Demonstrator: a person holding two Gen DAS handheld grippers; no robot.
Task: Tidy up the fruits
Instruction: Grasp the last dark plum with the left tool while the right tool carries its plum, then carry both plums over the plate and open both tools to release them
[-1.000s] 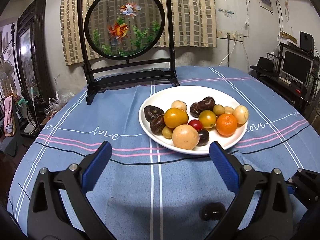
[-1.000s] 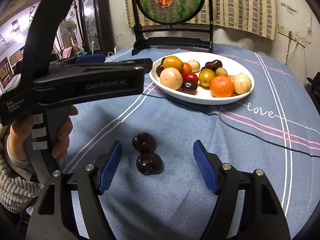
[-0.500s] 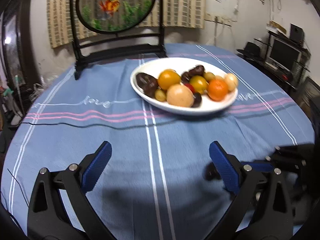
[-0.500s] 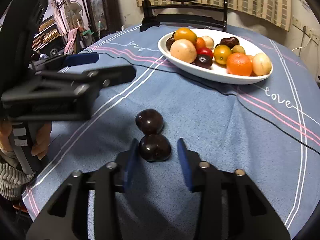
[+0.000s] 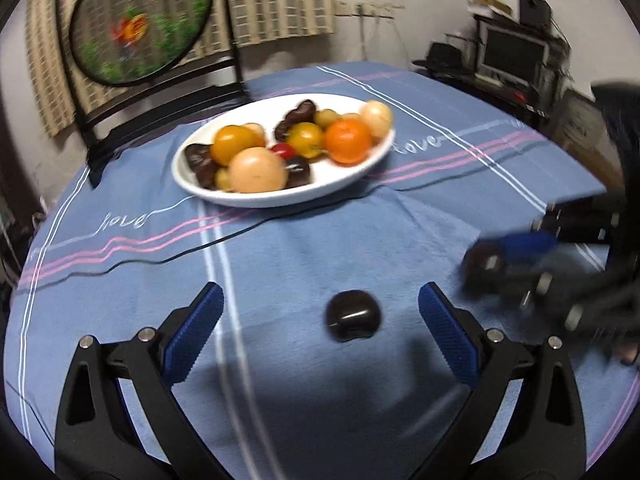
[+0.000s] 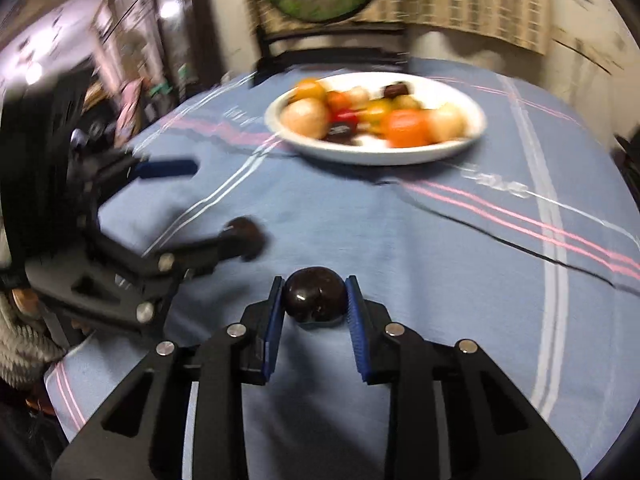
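Clearly the right gripper (image 6: 315, 300) clamps a glossy, dark, round fruit (image 6: 315, 295) just over the blue tablecloth (image 6: 440, 260). Another dark fruit (image 5: 352, 314) lies on the table between the wide-spread fingers of the left gripper (image 5: 320, 320). "Love" (image 5: 122, 222) is written on the cloth near the white plate (image 5: 280, 196), and bare cloth lies all around.
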